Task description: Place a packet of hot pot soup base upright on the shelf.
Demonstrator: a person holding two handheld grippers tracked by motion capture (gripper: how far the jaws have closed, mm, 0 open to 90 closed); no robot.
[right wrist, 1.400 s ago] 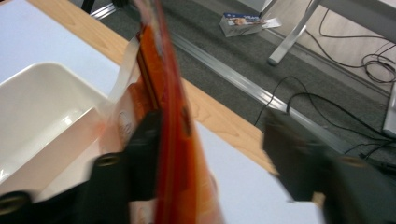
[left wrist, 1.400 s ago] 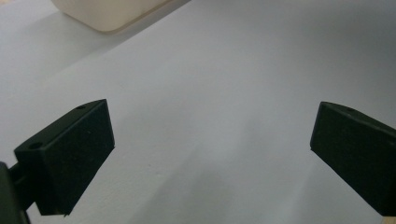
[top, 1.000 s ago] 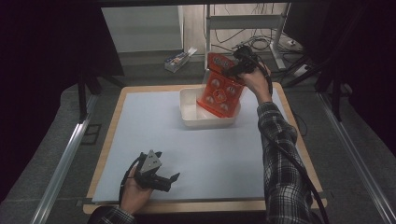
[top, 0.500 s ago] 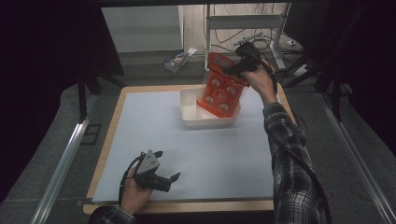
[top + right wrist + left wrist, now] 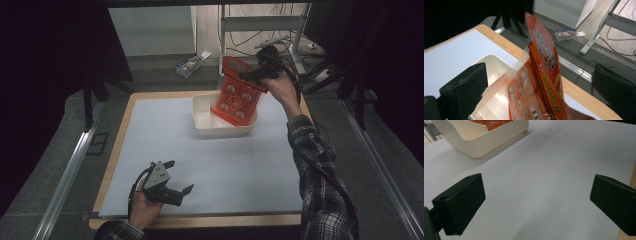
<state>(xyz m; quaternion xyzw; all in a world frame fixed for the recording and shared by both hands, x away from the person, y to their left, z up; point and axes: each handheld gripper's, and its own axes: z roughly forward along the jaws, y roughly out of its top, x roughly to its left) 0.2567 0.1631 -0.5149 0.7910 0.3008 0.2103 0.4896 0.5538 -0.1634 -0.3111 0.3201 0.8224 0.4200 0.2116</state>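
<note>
We see a white sheet (image 5: 210,165) covering most of the wooden table (image 5: 116,150), a strip of bare wood showing along its left and near edges; the cream tub (image 5: 220,125) stands toward the far side, just right of centre, with broad open paper before it and to its left; beyond the far edge a small box (image 5: 192,63) lies on the grey floor near a metal stand (image 5: 260,30).

At the near left, the left gripper (image 5: 177,181) rests low over the paper in a hand (image 5: 145,210), well apart from the tub; in the left gripper view its black pads (image 5: 461,206) stand wide apart with nothing between them, bare sheet beneath.

At the far right, the right gripper (image 5: 250,76) is up by the top corner of the orange packet (image 5: 235,97), which stands tilted with its lower end inside the tub; in the right gripper view the packet (image 5: 541,82) rises between the two pads (image 5: 465,87), which sit well apart and clear of it on either side; whether anything still pinches it we cannot tell.

Against half a second earlier, the packet stands much as it did; the checked sleeve (image 5: 315,165) and the left gripper have barely shifted.
</note>
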